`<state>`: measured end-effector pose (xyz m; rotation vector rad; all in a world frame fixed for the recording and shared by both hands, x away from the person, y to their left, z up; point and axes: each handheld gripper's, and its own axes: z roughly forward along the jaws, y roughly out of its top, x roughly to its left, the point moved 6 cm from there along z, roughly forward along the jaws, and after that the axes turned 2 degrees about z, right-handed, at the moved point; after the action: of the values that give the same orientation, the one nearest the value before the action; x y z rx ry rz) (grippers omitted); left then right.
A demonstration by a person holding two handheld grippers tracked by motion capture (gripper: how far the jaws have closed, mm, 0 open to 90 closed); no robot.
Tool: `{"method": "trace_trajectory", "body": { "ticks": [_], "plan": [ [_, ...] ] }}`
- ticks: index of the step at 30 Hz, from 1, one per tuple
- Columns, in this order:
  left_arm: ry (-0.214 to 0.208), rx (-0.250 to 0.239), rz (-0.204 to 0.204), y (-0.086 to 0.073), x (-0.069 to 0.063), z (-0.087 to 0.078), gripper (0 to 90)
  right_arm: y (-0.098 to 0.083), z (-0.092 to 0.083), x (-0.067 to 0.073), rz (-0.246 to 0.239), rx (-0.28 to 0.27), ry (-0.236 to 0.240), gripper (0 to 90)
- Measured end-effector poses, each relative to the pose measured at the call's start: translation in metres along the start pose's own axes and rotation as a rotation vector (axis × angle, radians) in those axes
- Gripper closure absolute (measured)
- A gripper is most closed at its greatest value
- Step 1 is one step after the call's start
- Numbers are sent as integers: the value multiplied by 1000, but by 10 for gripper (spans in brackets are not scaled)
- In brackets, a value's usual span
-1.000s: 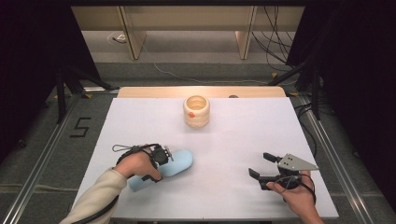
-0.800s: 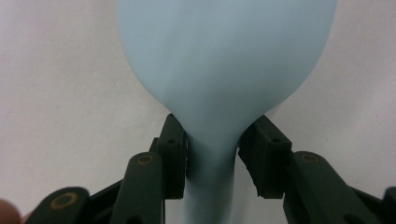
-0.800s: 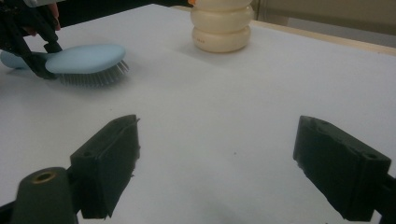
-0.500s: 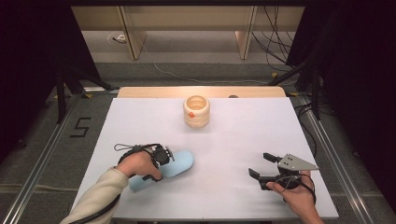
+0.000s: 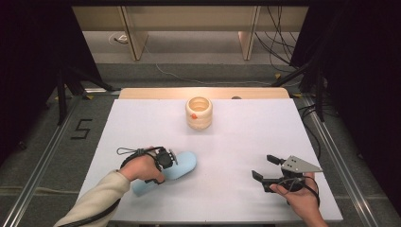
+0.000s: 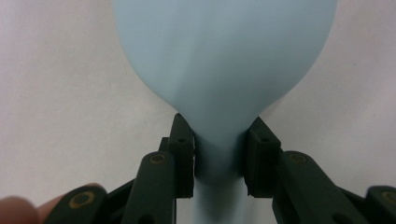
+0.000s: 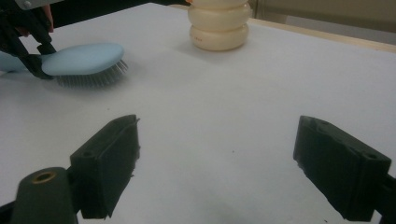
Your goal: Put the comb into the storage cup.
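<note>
- Two grippers work over the white table (image 5: 246,142).
- Left gripper (image 6: 219,156): jaws, just closing, clamp the neck of the light-blue hairbrush (image 5: 182,165), which lies bristles down near the table's front left.
- Right gripper (image 5: 267,170): jaws apart, holding nothing, at front right.
- Cream ribbed jar (image 5: 199,112): upright, far centre.

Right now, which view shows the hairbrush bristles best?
Right gripper view: the light blue hairbrush sits side-on, bristles visible beneath. High view shows its smooth back; left gripper view shows back and neck between the left claw.
</note>
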<state>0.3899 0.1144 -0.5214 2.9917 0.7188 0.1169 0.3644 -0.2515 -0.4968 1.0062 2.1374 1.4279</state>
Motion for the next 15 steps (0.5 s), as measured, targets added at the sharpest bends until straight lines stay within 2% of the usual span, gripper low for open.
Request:
{"method": "trace_trajectory", "body": {
  "ticks": [9, 11, 12, 15],
  "plan": [
    [-4, -14, 8, -1, 0, 0, 690, 0, 0, 0, 1, -1, -1, 155],
    [-1, -12, 16, -1, 0, 0, 691, 0, 0, 0, 2, -2, -1, 155],
    [-4, -23, 33, -1, 0, 0, 691, 0, 0, 0, 2, -2, -2, 155],
    [-4, -34, 36, -2, 0, 0, 692, 0, 0, 0, 1, -1, -1, 155]
  ]
}}
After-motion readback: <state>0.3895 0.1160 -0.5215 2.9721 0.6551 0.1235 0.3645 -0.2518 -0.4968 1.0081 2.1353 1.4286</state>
